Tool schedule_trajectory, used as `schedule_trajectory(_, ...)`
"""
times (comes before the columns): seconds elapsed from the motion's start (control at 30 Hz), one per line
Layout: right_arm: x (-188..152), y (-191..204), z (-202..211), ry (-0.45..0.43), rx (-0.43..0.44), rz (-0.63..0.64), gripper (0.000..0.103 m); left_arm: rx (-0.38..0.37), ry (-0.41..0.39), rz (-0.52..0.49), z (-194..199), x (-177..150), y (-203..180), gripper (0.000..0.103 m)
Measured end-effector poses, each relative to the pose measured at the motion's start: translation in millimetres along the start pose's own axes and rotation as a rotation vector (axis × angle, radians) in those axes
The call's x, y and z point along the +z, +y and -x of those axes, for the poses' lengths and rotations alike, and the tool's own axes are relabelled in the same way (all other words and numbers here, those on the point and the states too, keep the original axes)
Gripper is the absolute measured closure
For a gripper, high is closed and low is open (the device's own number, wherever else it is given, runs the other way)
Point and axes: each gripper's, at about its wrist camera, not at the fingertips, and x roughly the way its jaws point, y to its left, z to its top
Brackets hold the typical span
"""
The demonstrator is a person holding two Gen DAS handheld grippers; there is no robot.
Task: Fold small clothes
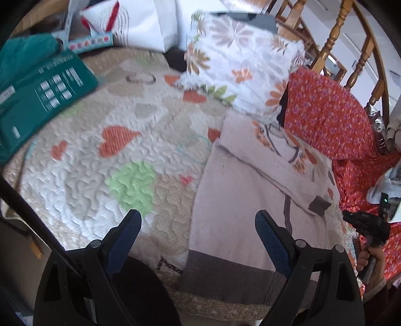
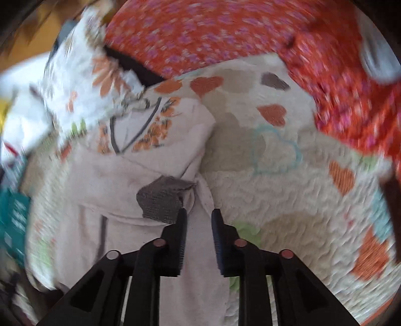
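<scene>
A small pale pink top (image 1: pixel 240 190) with grey hem, grey cuffs and an orange flower print lies on the quilted heart-pattern bedspread (image 1: pixel 100 160). One sleeve is folded across its body, the grey cuff (image 1: pixel 319 205) near its right edge. My left gripper (image 1: pixel 198 220) is open and empty above the top's lower left part. In the right wrist view the top (image 2: pixel 120 190) lies left of centre. My right gripper (image 2: pixel 199 215) is partly open, nothing between its jaws, just right of the grey cuff (image 2: pixel 163 198). The right gripper also shows in the left wrist view (image 1: pixel 366 225), held in a hand.
A floral pillow (image 1: pixel 240 60) and a red patterned cloth (image 1: pixel 330 117) lie behind and right of the top. A teal package (image 1: pixel 40 100) lies at the left, white bags (image 1: pixel 140 22) behind it. A wooden bed rail (image 1: pixel 358 67) stands at the back right.
</scene>
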Motion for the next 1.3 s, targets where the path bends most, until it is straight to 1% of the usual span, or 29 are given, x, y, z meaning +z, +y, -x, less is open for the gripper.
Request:
schedule_trajectory(0.1, 4.2, -47.6, 17.6, -0.044, 0.071, -0.181, 0.075, -0.038, 0.071, 0.074, -23.0, 7.9, 7.3, 0.012)
schedule_trajectory(0.17, 10.2, -74.7, 37.4, -0.081, 0.108, -0.290, 0.075, -0.042, 0.085, 0.102, -31.9, 11.0, 9.7, 0.012)
schedule_trajectory(0.2, 12.6, -82.5, 49.7, -0.100, 0.109, -0.313, 0.073, -0.032, 0.083, 0.103, -34.5, 12.3, 9.8, 0.012)
schedule_trajectory(0.23, 15.4, -88.6, 57.0, -0.113, 0.103, -0.314, 0.070, -0.022, 0.079, 0.097, -36.7, 11.8, 8.1, 0.012)
schedule_trajectory(0.27, 15.2, -91.7, 69.3, -0.128, 0.081, -0.304, 0.066, -0.015, 0.079, 0.089, -37.9, 11.3, 7.5, 0.012)
schedule_trajectory(0.3, 14.5, -93.4, 78.4, -0.136, 0.056, -0.289, 0.064, -0.008, 0.080, 0.080, -40.1, 10.8, 6.2, 0.012)
schedule_trajectory(0.4, 11.0, -106.6, 90.9, -0.136, 0.013, -0.268, 0.063, 0.011, 0.096, 0.051, -44.7, 9.0, 3.6, 0.012)
schedule_trajectory(0.5, 1.2, -115.9, 88.4, -0.119, 0.014, -0.279, 0.063, 0.034, 0.109, 0.006, -47.9, 7.7, -0.4, 0.012)
schedule_trajectory(0.67, -14.1, -115.2, 63.0, -0.056, 0.001, -0.254, 0.063, 0.045, 0.113, -0.025, -50.7, 10.4, -3.7, 0.012)
schedule_trajectory(0.8, -11.6, -104.1, 39.5, -0.023, 0.010, -0.237, 0.063, 0.042, 0.102, -0.016, -51.5, 17.2, -8.5, 0.012)
schedule_trajectory(0.87, -3.3, -96.0, 28.9, -0.023, 0.015, -0.219, 0.062, 0.043, 0.093, -0.019, -50.4, 21.4, -13.4, 0.012)
schedule_trajectory(0.93, 5.5, -87.6, 18.9, -0.024, 0.024, -0.202, 0.059, 0.040, 0.080, -0.034, -48.7, 24.6, -20.3, 0.012)
schedule_trajectory(0.97, 10.6, -82.1, 12.6, -0.025, 0.033, -0.191, 0.055, 0.042, 0.072, -0.050, -48.7, 25.8, -24.4, 0.012)
schedule_trajectory(1.03, 21.6, -70.0, -2.1, -0.024, 0.040, -0.156, 0.051, 0.062, 0.063, -0.083, -52.3, 27.1, -31.1, 0.012)
schedule_trajectory(1.1, 35.4, -56.7, -21.8, -0.018, 0.041, -0.121, 0.046, 0.075, 0.068, -0.105, -60.0, 27.6, -36.4, 0.012)
schedule_trajectory(1.2, 59.3, -39.0, -57.9, -0.002, 0.065, -0.112, 0.041, 0.064, 0.074, -0.105, -71.9, 29.7, -41.7, 0.012)
schedule_trajectory(1.3, 76.0, -26.1, -90.8, 0.029, 0.083, -0.114, 0.040, 0.064, 0.075, -0.103, -84.6, 33.4, -47.8, 0.012)
